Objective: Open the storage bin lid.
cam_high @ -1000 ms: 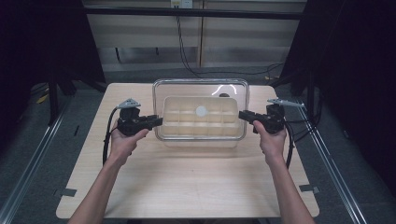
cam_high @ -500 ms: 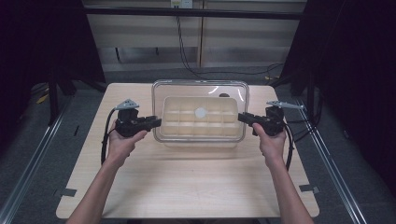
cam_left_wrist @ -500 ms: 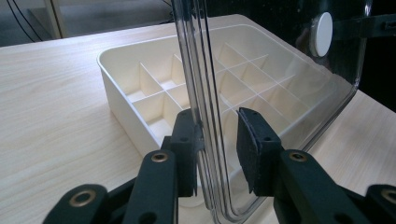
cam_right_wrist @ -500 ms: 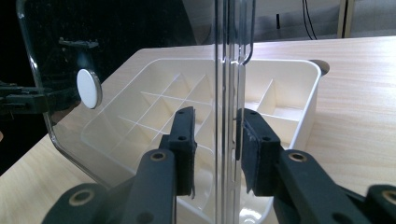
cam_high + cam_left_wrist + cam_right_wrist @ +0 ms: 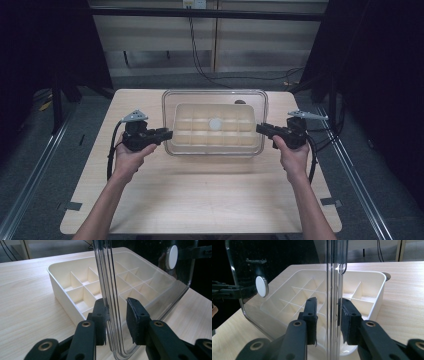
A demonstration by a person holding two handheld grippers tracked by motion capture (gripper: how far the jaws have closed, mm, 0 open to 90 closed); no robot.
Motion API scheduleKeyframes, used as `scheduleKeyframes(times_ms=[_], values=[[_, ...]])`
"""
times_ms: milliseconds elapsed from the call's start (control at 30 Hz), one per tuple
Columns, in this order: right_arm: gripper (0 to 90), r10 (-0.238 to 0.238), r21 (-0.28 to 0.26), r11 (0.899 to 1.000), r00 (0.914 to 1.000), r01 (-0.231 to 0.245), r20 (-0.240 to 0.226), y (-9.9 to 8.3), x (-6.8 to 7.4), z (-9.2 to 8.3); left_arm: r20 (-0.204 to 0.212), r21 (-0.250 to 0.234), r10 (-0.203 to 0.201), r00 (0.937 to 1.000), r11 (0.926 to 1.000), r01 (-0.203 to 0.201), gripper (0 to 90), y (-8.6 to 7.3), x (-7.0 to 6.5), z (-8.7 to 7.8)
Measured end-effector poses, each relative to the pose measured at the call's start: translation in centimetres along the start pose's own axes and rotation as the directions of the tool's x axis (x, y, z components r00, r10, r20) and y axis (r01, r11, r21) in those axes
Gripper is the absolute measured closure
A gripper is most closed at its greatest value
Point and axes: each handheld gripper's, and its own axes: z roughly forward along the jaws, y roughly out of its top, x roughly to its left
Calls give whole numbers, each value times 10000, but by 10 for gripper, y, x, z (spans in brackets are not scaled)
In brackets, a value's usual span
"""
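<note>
High view: I hold the clear lid (image 5: 215,102) just above the divided tray (image 5: 215,127), which sits on the table (image 5: 200,195). My left gripper (image 5: 167,134) clamps the lid's left edge; my right gripper (image 5: 261,129) clamps its right edge.
</note>
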Motion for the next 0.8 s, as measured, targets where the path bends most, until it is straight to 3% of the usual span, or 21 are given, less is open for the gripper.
scheduleKeyframes(times_ms=[467,633,800], values=[[701,17,-170,9999,9998,-20,-207,-8,4,-11,30,-16,69,10000,10000,-69,705,-5,-9,-8],[699,-10,-2,10000,9996,10,-270,-11,6,-10,-79,30,-110,9999,9999,111,706,-7,-10,-11],[696,63,117,9999,9994,-59,-328,-14,11,-12,-26,12,6,10000,10000,-6,711,-9,-15,-21]])
